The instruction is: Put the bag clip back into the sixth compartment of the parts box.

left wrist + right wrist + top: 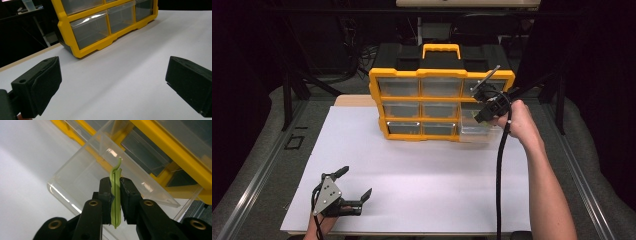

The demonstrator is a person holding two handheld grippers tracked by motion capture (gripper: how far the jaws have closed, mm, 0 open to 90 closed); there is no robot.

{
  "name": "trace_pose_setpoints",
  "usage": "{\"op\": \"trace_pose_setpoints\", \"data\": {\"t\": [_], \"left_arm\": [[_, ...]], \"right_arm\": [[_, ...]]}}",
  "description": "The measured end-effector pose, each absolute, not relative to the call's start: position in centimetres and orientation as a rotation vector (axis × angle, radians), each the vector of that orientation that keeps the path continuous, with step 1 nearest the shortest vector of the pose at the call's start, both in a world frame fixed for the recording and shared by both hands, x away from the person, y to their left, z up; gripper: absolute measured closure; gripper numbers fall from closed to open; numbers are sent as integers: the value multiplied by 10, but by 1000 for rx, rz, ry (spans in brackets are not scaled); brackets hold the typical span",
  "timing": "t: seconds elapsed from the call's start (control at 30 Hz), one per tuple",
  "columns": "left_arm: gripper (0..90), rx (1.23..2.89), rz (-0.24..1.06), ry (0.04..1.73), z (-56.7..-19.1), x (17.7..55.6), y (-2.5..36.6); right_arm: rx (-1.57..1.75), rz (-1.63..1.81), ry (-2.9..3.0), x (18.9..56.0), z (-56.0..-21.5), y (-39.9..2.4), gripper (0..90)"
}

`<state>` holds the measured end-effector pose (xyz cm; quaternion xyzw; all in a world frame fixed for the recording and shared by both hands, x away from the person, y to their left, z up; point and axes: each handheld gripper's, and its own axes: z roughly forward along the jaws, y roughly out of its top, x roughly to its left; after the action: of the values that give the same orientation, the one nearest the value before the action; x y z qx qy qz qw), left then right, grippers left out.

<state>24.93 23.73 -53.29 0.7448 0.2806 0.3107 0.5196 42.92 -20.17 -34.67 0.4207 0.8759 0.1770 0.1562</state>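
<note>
A white desk (422,170) stood in a dark room. The right tool (115,195) pinched a green strip (115,202) over a clear drawer (82,180) pulled from the far yellow organizer (439,102); the left tool (354,187) lay spread nearby.

I work at a table (267,165) with grey carpeted edges, a white sheet (422,175) spread across it. Beyond its far edge the room is dark, with black stand legs (294,85) and loose cables (357,50) on the floor.

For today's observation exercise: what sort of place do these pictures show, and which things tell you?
Probably a lab or workshop test bench: a yellow drawer organiser on a white table sheet, with tangled cables in the dark background.
</note>
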Motion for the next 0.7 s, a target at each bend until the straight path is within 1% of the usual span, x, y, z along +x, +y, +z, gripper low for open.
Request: {"op": "trace_pose_setpoints", "data": {"t": [0.2,0.23,0.27,0.33,0.37,0.47,0.53,0.7], "left_arm": [[3,1788,744,674,-533,249,238],[3,1785,744,674,-533,249,238],[3,1785,743,673,-533,249,238],[3,1784,743,671,-533,249,238],[3,1784,743,671,-533,249,238],[3,1785,743,670,-533,249,237],[3,1785,743,672,-533,250,238],[3,1786,742,673,-533,250,237]], "right_arm": [[1233,539,2444,420,-339,-209,365],[1244,548,2447,417,-336,-211,277],[1247,567,2432,415,-335,-214,210],[1260,608,2404,409,-332,-220,137],[1266,624,2389,406,-332,-222,126],[1275,641,2363,396,-335,-230,34],[1278,657,2349,390,-339,-235,0],[1288,721,2297,372,-354,-247,0]]}}
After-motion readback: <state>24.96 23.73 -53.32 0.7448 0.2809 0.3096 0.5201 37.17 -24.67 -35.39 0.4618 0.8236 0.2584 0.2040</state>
